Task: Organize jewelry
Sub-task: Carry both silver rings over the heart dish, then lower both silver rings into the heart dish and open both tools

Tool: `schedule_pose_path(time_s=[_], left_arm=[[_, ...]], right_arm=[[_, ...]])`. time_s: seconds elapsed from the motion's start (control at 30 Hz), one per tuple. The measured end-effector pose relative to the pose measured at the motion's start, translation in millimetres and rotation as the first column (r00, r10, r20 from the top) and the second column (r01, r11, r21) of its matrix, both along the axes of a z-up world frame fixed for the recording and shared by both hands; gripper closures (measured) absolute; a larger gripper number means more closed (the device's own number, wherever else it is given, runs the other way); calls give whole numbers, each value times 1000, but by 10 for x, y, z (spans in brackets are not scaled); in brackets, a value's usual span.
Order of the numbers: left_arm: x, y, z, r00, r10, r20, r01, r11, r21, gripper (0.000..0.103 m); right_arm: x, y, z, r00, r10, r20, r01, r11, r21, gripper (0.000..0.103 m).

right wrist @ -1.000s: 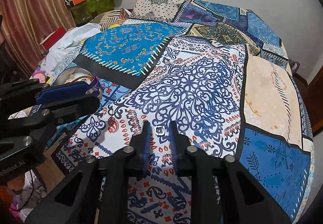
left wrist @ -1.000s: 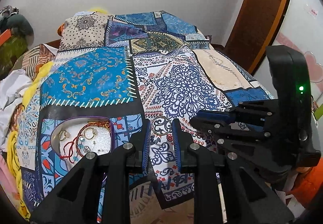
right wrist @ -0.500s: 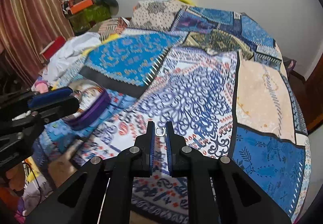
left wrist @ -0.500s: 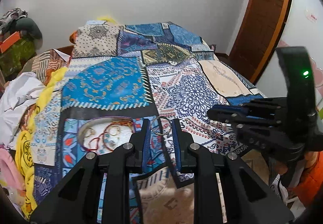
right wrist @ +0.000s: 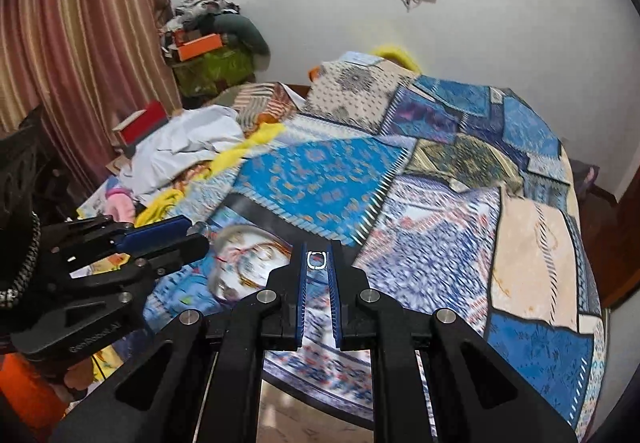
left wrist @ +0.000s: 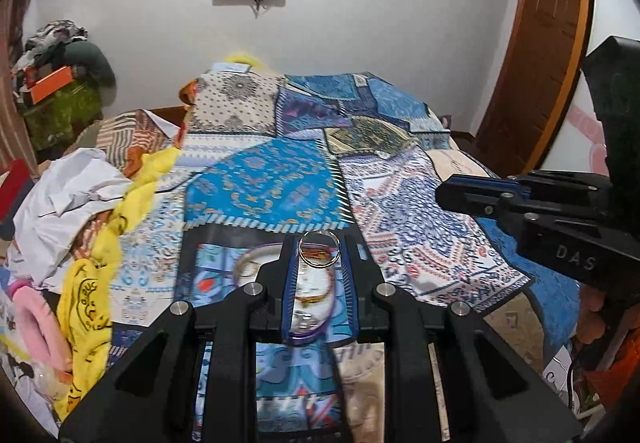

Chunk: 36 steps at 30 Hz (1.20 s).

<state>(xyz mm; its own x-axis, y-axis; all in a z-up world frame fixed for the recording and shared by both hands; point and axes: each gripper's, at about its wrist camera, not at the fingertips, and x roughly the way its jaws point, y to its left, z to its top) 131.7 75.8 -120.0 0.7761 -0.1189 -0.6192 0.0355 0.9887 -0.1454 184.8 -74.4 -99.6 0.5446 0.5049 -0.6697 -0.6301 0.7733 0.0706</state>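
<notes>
Jewelry is sitting in both my grips and in the dish below; my left gripper [left wrist: 319, 251] is clamping a plain round ring [left wrist: 319, 248] between its jaws at the very tips, its hoop facing my camera; my right gripper [right wrist: 318, 261] is pinching a smaller, squarish ring [right wrist: 317, 259] the same way, jaws nearly together on it. Both pieces are hanging in the air above the patchwork bedspread [right wrist: 440, 211], not resting on it.

The purple-rimmed dish [left wrist: 308, 335], already holding bangles and red thread, is lying directly beneath and just ahead of my left jaws; seen from my right wrist the dish [right wrist: 224, 283] is sitting off to the left and below, with my left gripper [right wrist: 192, 239] hovering at its far-left edge. I am judging the left hand the nearer of the two: its ring is needing only a short drop, while the right must be crossing leftward first, and both grippers crowding one small dish is risking a knock.
</notes>
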Motion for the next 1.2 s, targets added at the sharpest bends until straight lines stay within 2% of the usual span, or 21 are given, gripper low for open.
schedule_pose_path(time_s=[0.23, 0.7, 0.93, 1.2], left_arm=[[8, 229, -105, 999, 47, -27, -47, 999, -15, 83], [214, 179, -658, 987, -6, -161, -2, 999, -50, 83], [296, 189, -721, 985, -24, -172, 12, 997, -74, 83], [269, 174, -701, 984, -33, -175, 24, 998, -55, 83]], right_arm=[[42, 272, -82, 999, 48, -22, -48, 999, 8, 94], [246, 632, -588, 980, 97, -171, -106, 993, -43, 94], [316, 681, -705, 973, 99, -209, -113, 992, -57, 94], [337, 726, -736, 962, 103, -254, -126, 989, -78, 93]])
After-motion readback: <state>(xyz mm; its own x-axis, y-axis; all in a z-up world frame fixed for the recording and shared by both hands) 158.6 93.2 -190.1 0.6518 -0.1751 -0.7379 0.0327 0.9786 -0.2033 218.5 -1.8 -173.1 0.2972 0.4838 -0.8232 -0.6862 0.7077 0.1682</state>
